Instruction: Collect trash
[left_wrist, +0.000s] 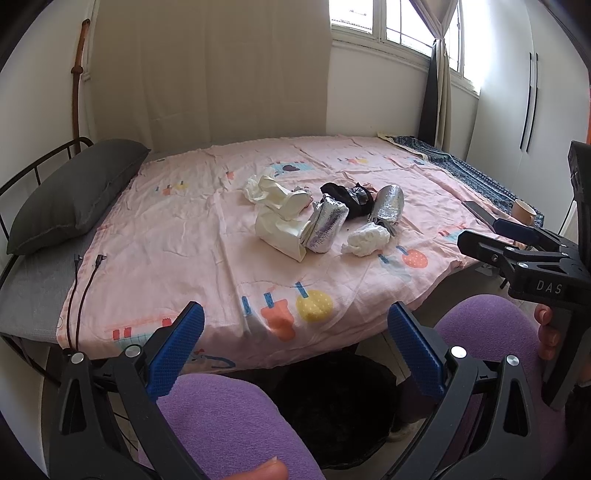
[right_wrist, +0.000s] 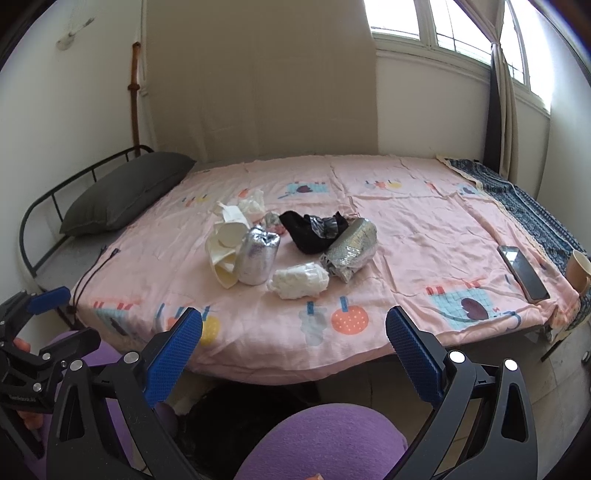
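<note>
Two claws are held low in front of the bed (right_wrist: 406, 236), and both are wide open and hold nothing. The left claw (left_wrist: 295, 343) and the right claw (right_wrist: 293, 341) have not yet reached any trash, so I think the job is only at its start.

The trash sits in a small heap in the middle of the bed, at about 12 o'clock from each claw. Going left to right in the right wrist view: a gray pillow (right_wrist: 129, 192) far off at 10 o'clock, then crumpled white paper (right_wrist: 229, 236), a shiny foil roll (right_wrist: 258, 254), a white tissue ball (right_wrist: 299, 278), a black bag (right_wrist: 310, 232) behind it, and a second foil wrap (right_wrist: 351, 247). At 3 o'clock lie a phone (right_wrist: 522, 271) and a mug (right_wrist: 580, 269), which are not trash.

A dark bin (left_wrist: 336, 402) sits on the floor under the claws, at 6 o'clock.

Next, I think a claw must reach forward over the bed edge, close on the near tissue ball, and drop it in the bin
</note>
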